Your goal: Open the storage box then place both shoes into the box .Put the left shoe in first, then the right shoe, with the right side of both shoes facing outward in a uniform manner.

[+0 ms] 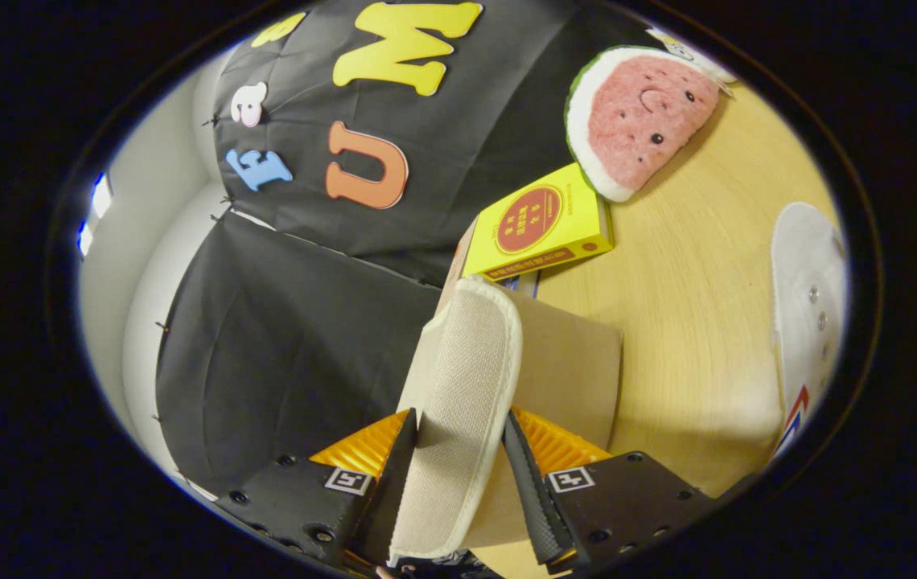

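My gripper (452, 466) is shut on a white shoe (458, 386); both fingers press its sides and its pale sole faces me, lifted off the table. Right behind the held shoe stands the brown cardboard storage box (575, 370), whose flat side shows beside and beyond the fingers. A second white shoe (808, 314) with metal eyelets and a red-and-blue stripe lies on the wooden table (700, 273), off to the right of the box. Whether the box is open cannot be told from here.
A yellow box (539, 225) with a red round label lies just beyond the cardboard box. A watermelon-slice plush toy (635, 121) rests further back on the table. The booth's black cloth wall rises to the left.
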